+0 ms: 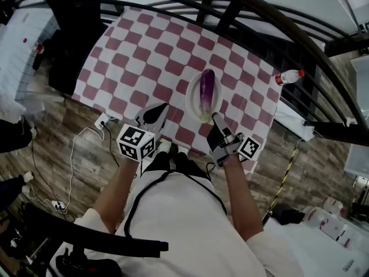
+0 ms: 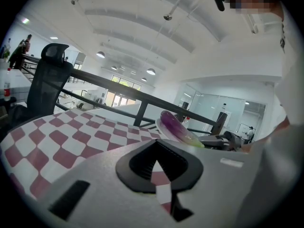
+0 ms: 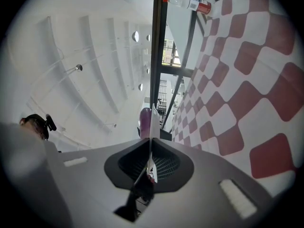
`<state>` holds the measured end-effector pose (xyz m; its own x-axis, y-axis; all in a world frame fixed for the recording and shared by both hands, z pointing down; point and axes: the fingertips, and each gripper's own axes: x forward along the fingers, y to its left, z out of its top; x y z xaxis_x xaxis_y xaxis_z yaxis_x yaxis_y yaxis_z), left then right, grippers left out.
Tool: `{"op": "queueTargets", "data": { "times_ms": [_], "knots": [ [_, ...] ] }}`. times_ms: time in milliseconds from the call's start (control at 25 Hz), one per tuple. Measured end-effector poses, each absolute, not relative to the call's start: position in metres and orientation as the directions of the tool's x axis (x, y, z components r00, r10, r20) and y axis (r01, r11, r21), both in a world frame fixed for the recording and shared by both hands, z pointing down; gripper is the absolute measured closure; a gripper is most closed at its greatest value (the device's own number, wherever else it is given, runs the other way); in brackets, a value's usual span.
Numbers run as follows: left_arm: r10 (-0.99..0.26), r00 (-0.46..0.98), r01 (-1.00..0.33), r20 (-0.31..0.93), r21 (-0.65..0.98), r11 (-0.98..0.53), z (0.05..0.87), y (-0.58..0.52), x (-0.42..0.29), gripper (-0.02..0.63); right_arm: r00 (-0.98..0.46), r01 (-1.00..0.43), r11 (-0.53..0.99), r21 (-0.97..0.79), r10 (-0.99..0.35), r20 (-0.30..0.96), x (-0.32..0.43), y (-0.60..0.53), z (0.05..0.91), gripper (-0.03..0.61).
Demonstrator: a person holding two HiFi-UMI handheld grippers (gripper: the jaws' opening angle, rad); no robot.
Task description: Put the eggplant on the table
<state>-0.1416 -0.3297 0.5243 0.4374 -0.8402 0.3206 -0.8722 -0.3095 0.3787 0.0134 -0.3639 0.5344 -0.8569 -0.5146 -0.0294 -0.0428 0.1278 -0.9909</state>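
Note:
A purple eggplant [image 1: 207, 91] lies lengthwise on a white plate [image 1: 192, 100] on the red-and-white checked table [image 1: 138, 45]. My right gripper [image 1: 216, 120] is shut on the plate's near rim. In the right gripper view the plate [image 3: 151, 127] shows edge-on between the jaws, with the eggplant [image 3: 145, 120] behind it. My left gripper [image 1: 155, 113] hovers over the table's front edge, left of the plate, shut on nothing. From the left gripper view the eggplant [image 2: 178, 125] sits just beyond the gripper [image 2: 161, 184].
A clear bottle with a red cap [image 1: 289, 77] lies at the table's right edge. A black railing [image 1: 271, 16] runs along the far side. A black office chair [image 2: 47, 75] stands at the table's left. Cables and a power strip [image 1: 101, 122] lie on the wooden floor.

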Motion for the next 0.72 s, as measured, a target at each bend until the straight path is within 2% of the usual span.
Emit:
{"op": "queueTargets", "data": {
  "times_ms": [720],
  "knots": [
    [-0.841,0.333,-0.913,0.426,0.370,-0.174,0.593,-0.331,-0.157,0.609,-0.919,-0.096,0.089,-0.991,-0.391,0.053,-0.016,-0.402,0.651,0.554]
  ]
}}
